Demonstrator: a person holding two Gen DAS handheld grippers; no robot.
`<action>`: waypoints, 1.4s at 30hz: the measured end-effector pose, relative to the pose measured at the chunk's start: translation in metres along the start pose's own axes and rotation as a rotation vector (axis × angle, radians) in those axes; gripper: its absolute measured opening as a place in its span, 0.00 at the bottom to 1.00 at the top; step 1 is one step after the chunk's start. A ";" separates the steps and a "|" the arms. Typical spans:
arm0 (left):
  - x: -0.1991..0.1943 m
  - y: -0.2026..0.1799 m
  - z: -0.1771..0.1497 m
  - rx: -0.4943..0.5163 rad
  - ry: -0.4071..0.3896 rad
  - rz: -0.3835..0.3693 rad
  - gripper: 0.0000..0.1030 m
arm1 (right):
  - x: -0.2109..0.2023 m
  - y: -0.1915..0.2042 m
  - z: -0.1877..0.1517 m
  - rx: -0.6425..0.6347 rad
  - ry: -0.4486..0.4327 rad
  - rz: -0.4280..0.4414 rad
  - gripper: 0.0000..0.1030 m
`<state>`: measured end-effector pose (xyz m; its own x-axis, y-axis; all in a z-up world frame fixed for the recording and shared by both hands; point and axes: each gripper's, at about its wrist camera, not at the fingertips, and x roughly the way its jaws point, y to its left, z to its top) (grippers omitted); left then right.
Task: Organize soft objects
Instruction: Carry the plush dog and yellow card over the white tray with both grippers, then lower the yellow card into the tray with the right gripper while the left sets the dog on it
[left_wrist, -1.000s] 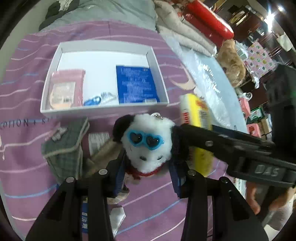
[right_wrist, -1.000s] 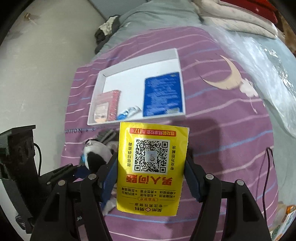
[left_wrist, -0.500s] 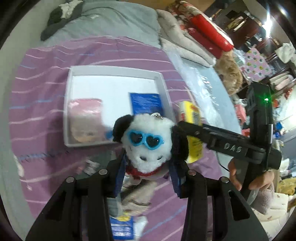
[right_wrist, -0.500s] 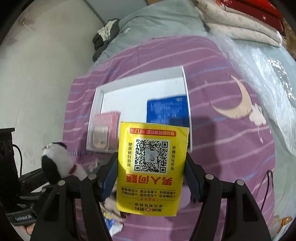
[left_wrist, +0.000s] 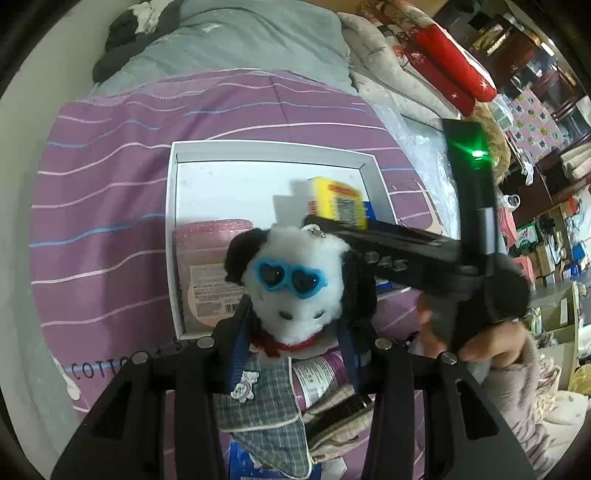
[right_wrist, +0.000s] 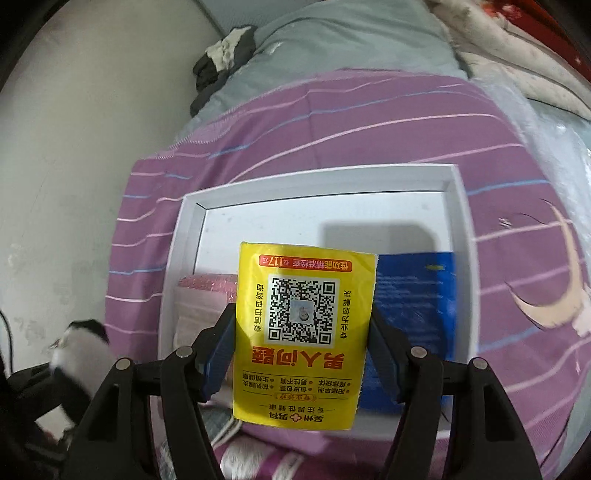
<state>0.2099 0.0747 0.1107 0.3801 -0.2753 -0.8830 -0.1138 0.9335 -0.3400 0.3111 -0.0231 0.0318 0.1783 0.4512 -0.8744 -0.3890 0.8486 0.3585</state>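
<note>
My left gripper (left_wrist: 295, 325) is shut on a black-and-white panda plush (left_wrist: 295, 284) with blue heart glasses, held over the near edge of the white box (left_wrist: 269, 151). My right gripper (right_wrist: 301, 328) is shut on a yellow tissue pack (right_wrist: 303, 328) with a QR code, held over the middle of the white box (right_wrist: 321, 184). That pack (left_wrist: 338, 201) and the right tool show in the left wrist view, above the box. Inside lie a pink packet (left_wrist: 207, 269) and a blue packet (right_wrist: 417, 306). The panda (right_wrist: 79, 354) shows blurred at the lower left of the right wrist view.
The box rests on a purple striped blanket (left_wrist: 110, 184). Near me lie a grey checked pouch (left_wrist: 266, 398), a purple-labelled pack (left_wrist: 321, 373) and a beige cloth item (left_wrist: 343, 417). Grey bedding (right_wrist: 332, 40), quilts and a red bundle (left_wrist: 454, 62) lie beyond. A hand (left_wrist: 491, 339) grips the right tool.
Both grippers moved forward over the bed toward the white box. The yellow pack now hangs over the box's inside, and the panda has come up to its near edge. Both grips are unchanged.
</note>
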 end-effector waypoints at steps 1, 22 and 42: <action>0.002 0.003 0.000 -0.009 -0.001 -0.001 0.43 | 0.006 0.002 0.001 -0.003 0.000 0.001 0.65; -0.003 0.030 -0.009 -0.062 -0.019 0.052 0.43 | 0.027 -0.006 -0.002 0.121 0.077 0.132 0.81; 0.055 -0.003 0.019 -0.046 0.142 0.067 0.43 | 0.027 -0.046 -0.028 0.270 0.128 0.220 0.24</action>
<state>0.2480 0.0611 0.0696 0.2370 -0.2456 -0.9400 -0.1776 0.9403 -0.2904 0.3082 -0.0575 -0.0178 -0.0037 0.6073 -0.7945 -0.1502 0.7851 0.6009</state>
